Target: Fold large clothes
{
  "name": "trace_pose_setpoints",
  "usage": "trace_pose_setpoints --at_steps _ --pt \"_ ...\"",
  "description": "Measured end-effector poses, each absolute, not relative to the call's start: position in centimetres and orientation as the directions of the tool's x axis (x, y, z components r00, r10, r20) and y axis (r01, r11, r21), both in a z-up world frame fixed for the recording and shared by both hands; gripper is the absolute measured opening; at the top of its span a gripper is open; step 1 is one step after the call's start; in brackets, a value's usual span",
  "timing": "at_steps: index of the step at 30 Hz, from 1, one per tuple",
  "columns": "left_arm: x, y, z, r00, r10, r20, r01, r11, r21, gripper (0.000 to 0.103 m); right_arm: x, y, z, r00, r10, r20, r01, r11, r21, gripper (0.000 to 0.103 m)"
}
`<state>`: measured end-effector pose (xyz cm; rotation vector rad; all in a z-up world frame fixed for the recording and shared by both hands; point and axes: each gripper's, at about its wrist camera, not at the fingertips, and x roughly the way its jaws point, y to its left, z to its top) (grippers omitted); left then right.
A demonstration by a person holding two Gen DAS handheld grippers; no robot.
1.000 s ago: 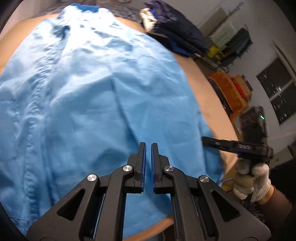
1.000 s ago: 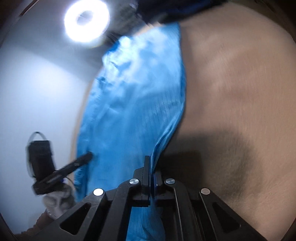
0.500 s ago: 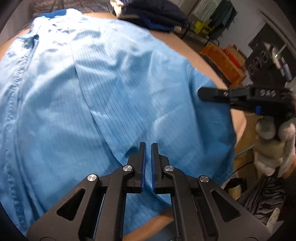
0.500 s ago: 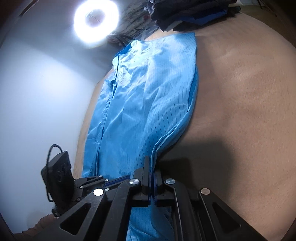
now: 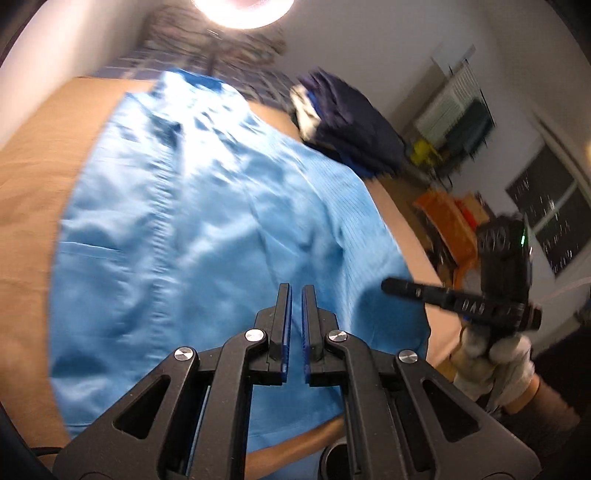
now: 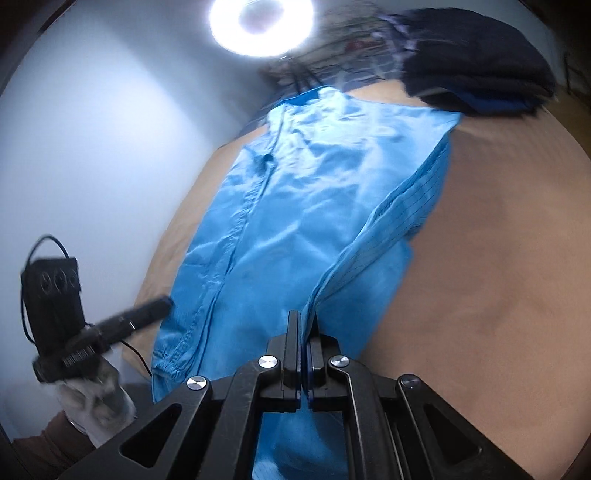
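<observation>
A large light-blue garment (image 5: 207, 221) lies spread on a tan padded surface (image 5: 33, 177), collar end far from me. My left gripper (image 5: 296, 288) hovers above its near part, jaws shut with only a thin slit and no cloth between them. In the right wrist view the same garment (image 6: 295, 206) has its right side edge lifted in a long fold that runs up into my right gripper (image 6: 303, 314), which is shut on that edge. The right gripper (image 5: 384, 285) shows at the left view's right side, held by a gloved hand (image 5: 495, 358). The left gripper (image 6: 168, 304) shows low on the left of the right wrist view.
A pile of dark folded clothes (image 5: 351, 122) sits at the far right corner of the surface (image 6: 498, 258), just beyond the garment. A ring light (image 6: 260, 26) glares above the far end. Orange crates (image 5: 447, 218) and a dark window (image 5: 546, 218) lie off to the right.
Both grippers have risen and drawn back, so more of the garment shows. The right gripper kept its hold and lifted the side edge higher. The left gripper stayed shut and empty.
</observation>
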<state>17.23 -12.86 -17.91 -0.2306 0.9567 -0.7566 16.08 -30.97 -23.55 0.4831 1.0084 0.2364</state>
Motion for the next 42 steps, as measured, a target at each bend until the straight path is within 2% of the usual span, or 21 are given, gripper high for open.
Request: trace_pose_setpoints --at_steps 7,14,19,28,30,31,32,38,42 --pt "19.3 -7.4 -17.5 0.425 -0.647 -0.633 0.385 0.762 -0.52 0.001 18.6 -25.2 -24.4 0.456 0.403 -0.794 -0.066 0.904 0.422 0.0" --pt "20.2 -4.7 -18.1 0.454 -0.617 -0.642 0.327 0.786 -0.524 0.001 21.0 -19.8 -27.8 0.323 0.394 -0.86 -0.156 0.919 0.363 0.0" --pt "20.5 -4.6 -19.1 0.444 -0.601 -0.665 0.312 0.799 -0.513 0.001 20.8 -18.3 -29.7 0.254 0.392 -0.884 -0.206 0.915 0.347 0.0" --pt "20.6 -6.5 -20.6 0.389 -0.604 -0.695 0.326 0.796 -0.51 0.001 20.1 -18.7 -29.1 0.254 0.396 -0.882 -0.23 0.911 0.342 0.001" --pt "20.7 -6.9 -20.9 0.376 -0.604 -0.703 0.327 0.796 -0.509 0.001 19.8 -19.0 -28.9 0.259 0.427 -0.866 -0.237 0.897 0.372 0.01" --pt "20.6 -7.1 -21.1 0.365 -0.605 -0.707 0.327 0.795 -0.511 0.001 19.8 -19.2 -28.5 0.257 0.445 -0.858 -0.232 0.89 0.392 0.024" --pt "20.6 -7.3 -21.2 0.356 -0.608 -0.71 0.328 0.792 -0.514 0.001 19.6 -19.6 -28.0 0.263 0.476 -0.839 -0.231 0.876 0.424 0.033" --pt "20.4 -7.7 -21.6 0.332 -0.612 -0.717 0.33 0.788 -0.52 0.001 17.6 -25.4 -22.8 0.411 0.63 -0.659 -0.209 0.769 0.604 0.033" --pt "20.6 -7.9 -21.9 0.318 -0.621 -0.716 0.324 0.781 -0.534 0.001 16.5 -28.9 -24.0 0.459 0.495 -0.738 -0.069 0.848 0.525 0.026"
